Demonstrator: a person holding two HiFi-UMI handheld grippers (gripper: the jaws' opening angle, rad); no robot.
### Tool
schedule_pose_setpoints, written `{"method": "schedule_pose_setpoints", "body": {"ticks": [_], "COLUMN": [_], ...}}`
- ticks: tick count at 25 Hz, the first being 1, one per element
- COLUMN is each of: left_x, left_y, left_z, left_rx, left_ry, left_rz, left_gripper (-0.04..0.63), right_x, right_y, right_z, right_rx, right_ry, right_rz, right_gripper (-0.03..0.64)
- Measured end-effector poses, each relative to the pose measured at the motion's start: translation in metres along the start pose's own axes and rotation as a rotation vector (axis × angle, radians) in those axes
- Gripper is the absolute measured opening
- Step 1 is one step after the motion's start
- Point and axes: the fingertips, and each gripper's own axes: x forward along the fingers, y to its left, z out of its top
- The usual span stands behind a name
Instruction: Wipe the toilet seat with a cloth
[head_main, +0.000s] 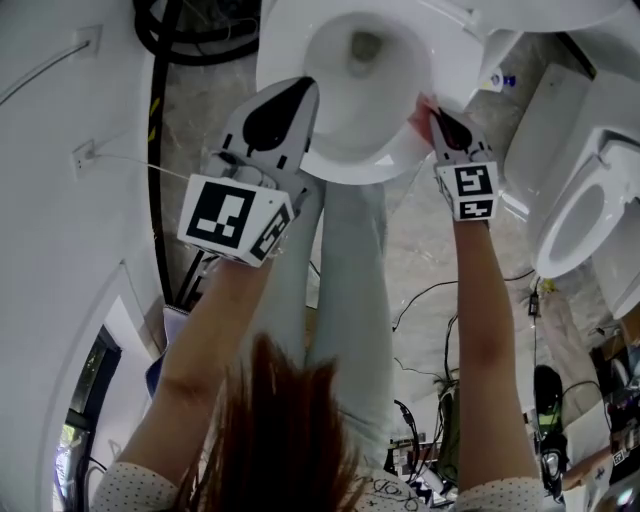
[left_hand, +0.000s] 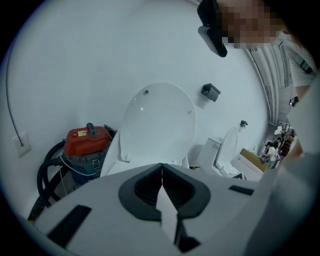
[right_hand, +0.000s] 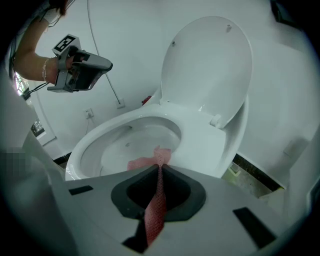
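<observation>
Right gripper view: right gripper (right_hand: 160, 169) is pinching pink cloth (right_hand: 141, 163) at toilet seat (right_hand: 205, 145), left gripper (left_hand: 161, 167) hovering closed, empty; press flatter, I'd say.

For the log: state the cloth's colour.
The cloth is pink; best in the right gripper view.

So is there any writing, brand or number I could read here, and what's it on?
No text is readable anywhere.
Label on the red vacuum cleaner: too blurred to read.
Sticker beside the toilet: blue print, too small to read.
Cube on the left tongs and cube on the right tongs: black-and-white square patterns, no letters.
</observation>
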Motion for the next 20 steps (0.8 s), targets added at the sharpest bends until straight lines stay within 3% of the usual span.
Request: {"method": "schedule_pose_setpoints", "body": {"ticks": [11,20], "left_x": [-0.025,-0.045], "left_y": [0.012,0.020], "left_z": [-0.005,-0.009], "left_rx": [0.028,0.039], "left_ry": [0.020,0.015], "left_rz": [-0.074,-0.079], "left_gripper": [0.003,0.003], "right_x": [-0.007,-0.011], "right_y": [0.036,0.060], "right_z": [-0.013,-0.021], "right_rx": [0.088,0.178], "right_ry": [0.012,0.003], "right_rz": [-0.084,-0.120], "right_gripper": [0.031,0.031]}}
